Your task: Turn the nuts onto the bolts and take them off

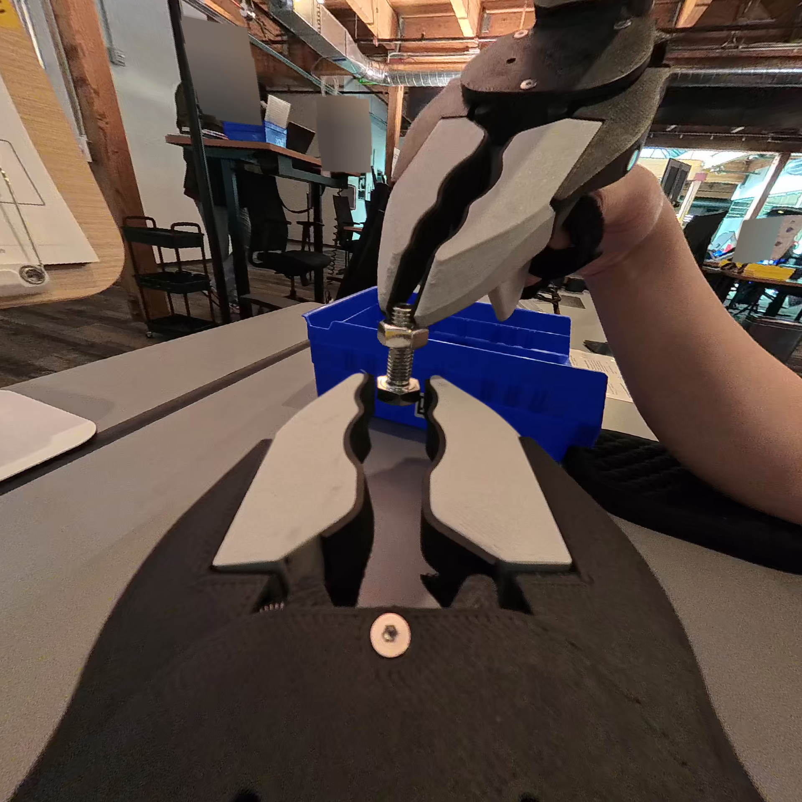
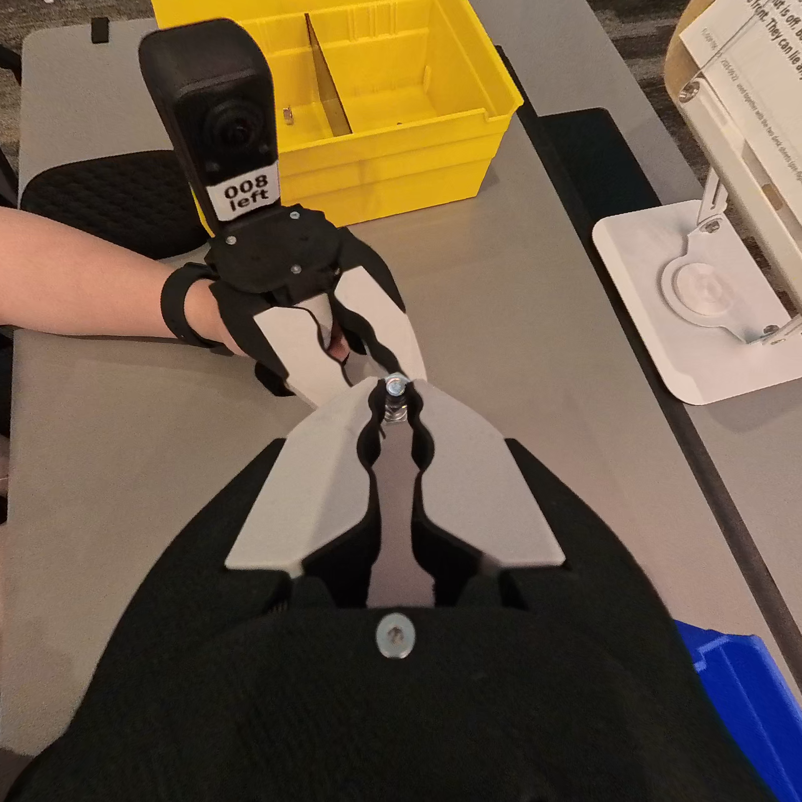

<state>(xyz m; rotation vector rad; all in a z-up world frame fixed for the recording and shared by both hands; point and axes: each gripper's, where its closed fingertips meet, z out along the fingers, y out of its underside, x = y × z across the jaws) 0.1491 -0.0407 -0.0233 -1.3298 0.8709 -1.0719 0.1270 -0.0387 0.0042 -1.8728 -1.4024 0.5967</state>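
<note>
**Bolt held both ends, nut partway on**

Bolt (image 1: 397, 364) is kept upright above the table (image 1: 130, 455), its head pinched by the left gripper (image 1: 398, 390) so it can't spin. At 12 o'clock the right gripper (image 1: 401, 310) is clamped on the threaded tip, just above the nut (image 1: 402, 335). Counted: one bolt, one nut, a blue bin (image 1: 499, 382) behind, one yellow bin (image 2: 390, 108).

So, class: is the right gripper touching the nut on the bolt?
Cannot tell. In the left wrist view the right gripper pinches the bolt tip with its fingertips at the nut's upper face; no gap or contact is plain.
</note>
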